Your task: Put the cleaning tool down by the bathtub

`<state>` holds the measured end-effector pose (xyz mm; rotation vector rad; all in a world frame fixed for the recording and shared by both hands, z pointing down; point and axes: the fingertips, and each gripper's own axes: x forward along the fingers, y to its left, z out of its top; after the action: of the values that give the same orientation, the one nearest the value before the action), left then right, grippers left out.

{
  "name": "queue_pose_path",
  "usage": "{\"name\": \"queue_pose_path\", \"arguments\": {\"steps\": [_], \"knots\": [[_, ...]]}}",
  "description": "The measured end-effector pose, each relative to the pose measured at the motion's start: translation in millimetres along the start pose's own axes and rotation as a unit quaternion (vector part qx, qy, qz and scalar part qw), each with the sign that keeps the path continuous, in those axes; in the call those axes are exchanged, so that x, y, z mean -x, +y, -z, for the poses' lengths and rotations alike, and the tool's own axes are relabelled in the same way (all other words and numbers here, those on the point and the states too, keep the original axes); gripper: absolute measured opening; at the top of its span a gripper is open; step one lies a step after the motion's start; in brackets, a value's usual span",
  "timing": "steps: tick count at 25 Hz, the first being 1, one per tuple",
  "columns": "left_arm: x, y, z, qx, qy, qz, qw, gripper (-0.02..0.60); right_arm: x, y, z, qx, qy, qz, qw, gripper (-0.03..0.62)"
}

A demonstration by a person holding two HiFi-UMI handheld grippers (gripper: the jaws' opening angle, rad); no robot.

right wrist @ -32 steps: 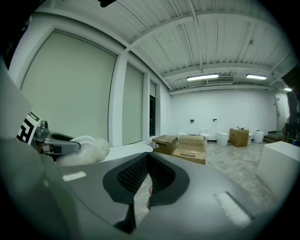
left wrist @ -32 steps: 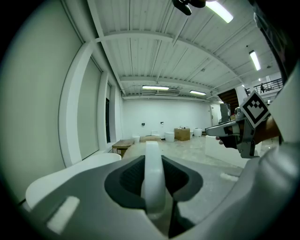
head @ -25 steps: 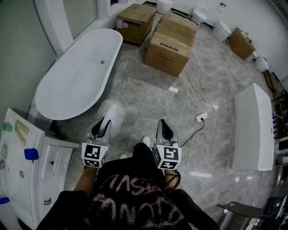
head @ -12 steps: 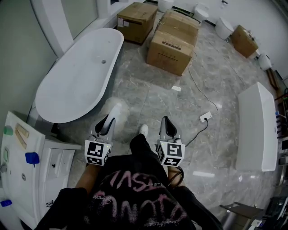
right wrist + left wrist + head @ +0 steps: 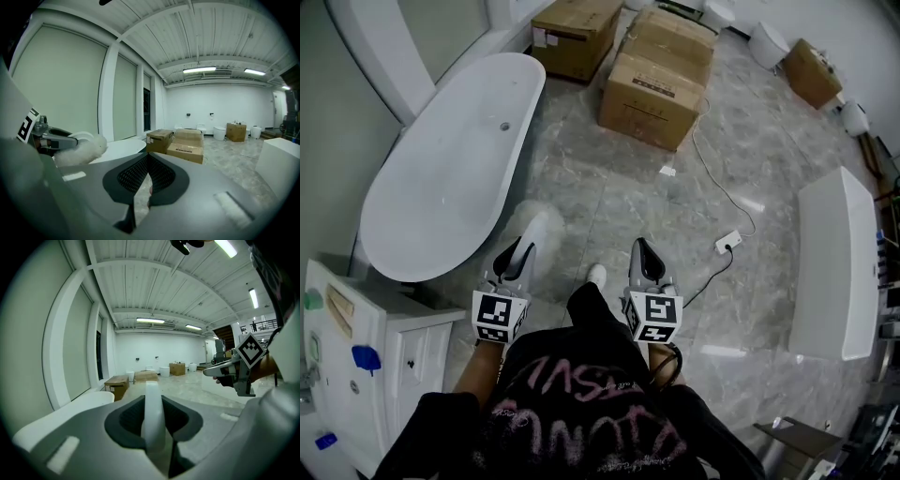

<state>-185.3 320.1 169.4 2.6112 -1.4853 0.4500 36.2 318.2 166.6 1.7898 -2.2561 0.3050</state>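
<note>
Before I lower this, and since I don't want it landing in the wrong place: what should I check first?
1. Left claw shut on the duster by its white handle: ok.
2. Duster's fluffy head over the floor beside the bathtub: ok.
3. Floor near that spot looks bare: ok.
4. Right claw shut, holding nothing: ok.
5. Power cable well off to the right: ok.
6. Duster's height above the floor: cannot tell.
</note>
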Motion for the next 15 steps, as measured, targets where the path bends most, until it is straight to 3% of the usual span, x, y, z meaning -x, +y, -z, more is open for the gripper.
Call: {"name": "queue_pose_path", "arguments": {"steps": [12, 15], "knots": [[-106.0, 33.7, -12.8, 0.032, 0.036, -0.021, 0.9986, 0.092, -104.2, -60.0, -12.9, -0.010, 0.026, -0.012, 1.000, 0.014], [-134.7, 35.3, -25.8, 0.018, 0.041, -0.021, 0.9988, 0.092, -126.2, -81.0, -14.6, -0.016, 0.036, -0.016, 0.999, 0.014]]}}
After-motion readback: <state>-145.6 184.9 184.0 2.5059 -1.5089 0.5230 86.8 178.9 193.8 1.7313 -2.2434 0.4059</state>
